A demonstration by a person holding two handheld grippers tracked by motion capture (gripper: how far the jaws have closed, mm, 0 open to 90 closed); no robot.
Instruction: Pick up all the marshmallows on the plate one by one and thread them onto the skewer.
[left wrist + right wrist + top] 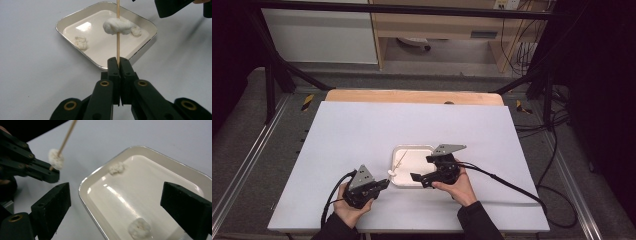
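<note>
A thin wooden skewer [117, 47] stands pinched between the jaws of my left gripper [119, 62], which is shut on its lower end. A soft white lump [118, 26] is threaded on the skewer and hangs over the near edge of a white square dish [60, 27]. Two more white lumps lie in the dish, one on each side [81, 42] [136, 31]. My right gripper [117, 205] hovers over the dish [83, 185] with its jaws wide open and nothing between them. In the high view the left gripper [386, 184] and the right gripper [424, 167] flank the dish [412, 147].
The dish sits near the front middle of a large white board [362, 130] on a wooden table. Metal frame rails run along both sides, and a black cable [512, 185] trails right from the right gripper.
</note>
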